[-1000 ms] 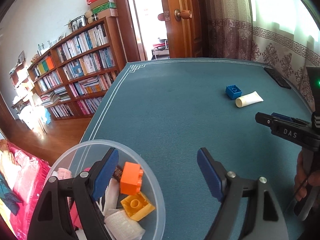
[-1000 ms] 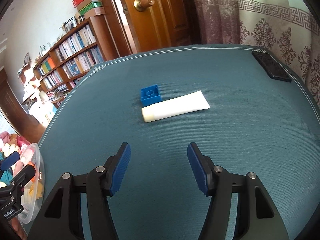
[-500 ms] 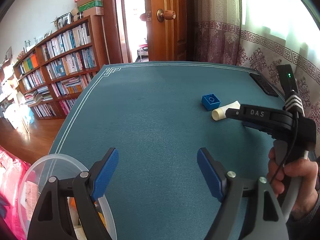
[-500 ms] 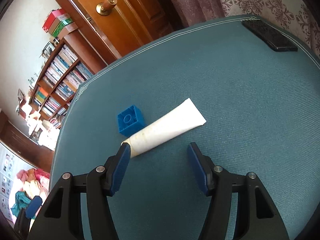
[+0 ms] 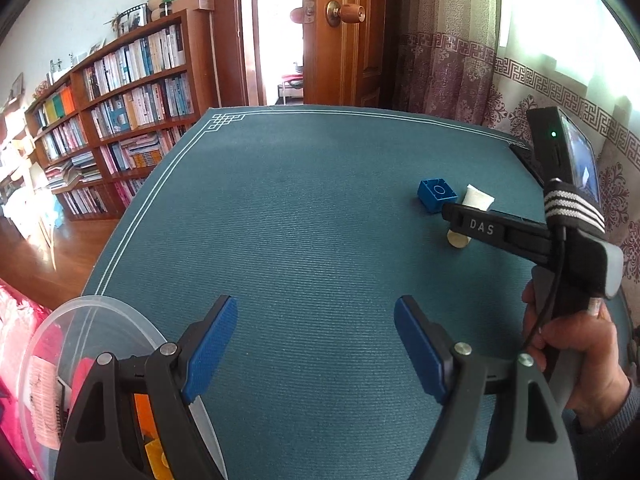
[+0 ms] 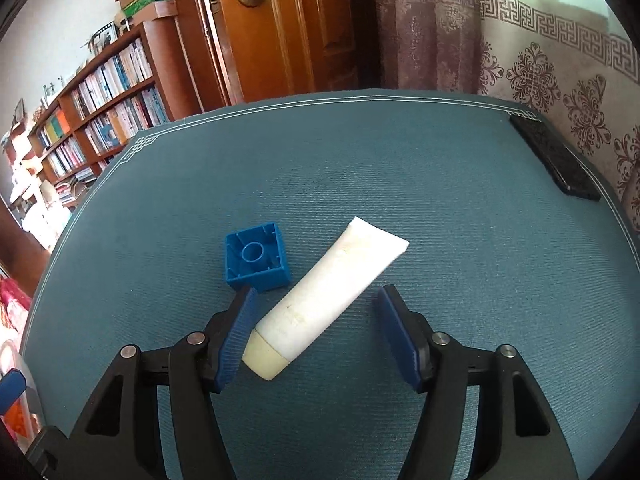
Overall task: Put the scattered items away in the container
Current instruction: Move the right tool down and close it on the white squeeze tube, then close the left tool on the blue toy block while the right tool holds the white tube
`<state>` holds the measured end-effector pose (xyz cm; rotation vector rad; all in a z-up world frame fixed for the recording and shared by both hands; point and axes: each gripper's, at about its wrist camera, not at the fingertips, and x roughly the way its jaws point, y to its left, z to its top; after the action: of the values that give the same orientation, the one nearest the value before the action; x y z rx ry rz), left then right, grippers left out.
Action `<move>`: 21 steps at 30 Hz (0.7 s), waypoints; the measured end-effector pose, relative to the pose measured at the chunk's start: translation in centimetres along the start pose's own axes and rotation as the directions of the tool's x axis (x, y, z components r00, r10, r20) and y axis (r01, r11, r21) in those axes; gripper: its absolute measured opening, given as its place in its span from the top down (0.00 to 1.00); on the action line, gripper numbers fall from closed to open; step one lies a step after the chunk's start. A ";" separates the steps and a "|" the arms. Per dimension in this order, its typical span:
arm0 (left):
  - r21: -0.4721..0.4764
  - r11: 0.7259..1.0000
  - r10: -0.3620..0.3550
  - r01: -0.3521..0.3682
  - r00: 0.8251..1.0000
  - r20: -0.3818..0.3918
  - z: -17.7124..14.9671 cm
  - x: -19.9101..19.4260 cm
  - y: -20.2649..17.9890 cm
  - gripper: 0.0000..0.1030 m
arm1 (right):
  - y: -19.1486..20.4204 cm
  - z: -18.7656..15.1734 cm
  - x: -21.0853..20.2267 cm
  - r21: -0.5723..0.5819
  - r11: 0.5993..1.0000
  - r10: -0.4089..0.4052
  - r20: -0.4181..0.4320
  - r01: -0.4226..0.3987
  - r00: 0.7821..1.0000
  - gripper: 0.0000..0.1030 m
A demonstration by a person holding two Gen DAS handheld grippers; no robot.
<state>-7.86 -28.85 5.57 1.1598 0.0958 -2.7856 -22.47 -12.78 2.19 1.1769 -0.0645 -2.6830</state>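
Observation:
A white tube (image 6: pixel 328 292) lies slantwise on the teal table, its cap end between the wide-apart fingers of my right gripper (image 6: pixel 316 330), which is open around it. A blue brick (image 6: pixel 256 258) lies upside down just left of the tube, close to the left fingertip. In the left wrist view the same blue brick (image 5: pixel 437 194) and tube (image 5: pixel 476 200) show at the far right, partly behind the right gripper's body. My left gripper (image 5: pixel 316 344) hangs open and holds nothing, beside the clear plastic container (image 5: pixel 92 332) at the table's near left edge, which holds orange bricks and other items.
A black phone (image 6: pixel 556 160) lies at the table's far right edge by the curtain. A person's hand (image 5: pixel 576 356) holds the right gripper's handle. The teal table (image 5: pixel 300 216) stretches between container and brick. Bookshelves and a wooden door stand beyond the table.
My right gripper moved forward and down until its fingers straddle the tube's cap end. My left gripper drew back right and away from over the container.

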 end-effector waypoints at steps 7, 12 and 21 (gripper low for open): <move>-0.003 1.000 -0.002 0.002 1.000 -0.001 0.1 0.2 -0.3 0.18 | -1.0 -0.4 -0.6 -0.022 0.998 -0.051 -0.005 0.050 0.999 0.72; 0.005 1.000 -0.014 0.014 1.000 -0.017 0.3 0.8 -0.9 0.18 | -2.8 -1.3 -1.8 -0.003 1.000 -0.006 -0.009 0.006 1.000 0.73; 0.012 0.998 -0.054 0.054 0.998 -0.040 1.4 2.0 -3.0 0.18 | -6.4 -3.7 -4.6 0.027 0.999 -0.024 -0.019 0.024 1.000 0.73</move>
<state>-10.67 -26.25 5.17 1.2335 0.1146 -2.8143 -17.82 -5.44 2.25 1.2183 -0.0846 -2.6994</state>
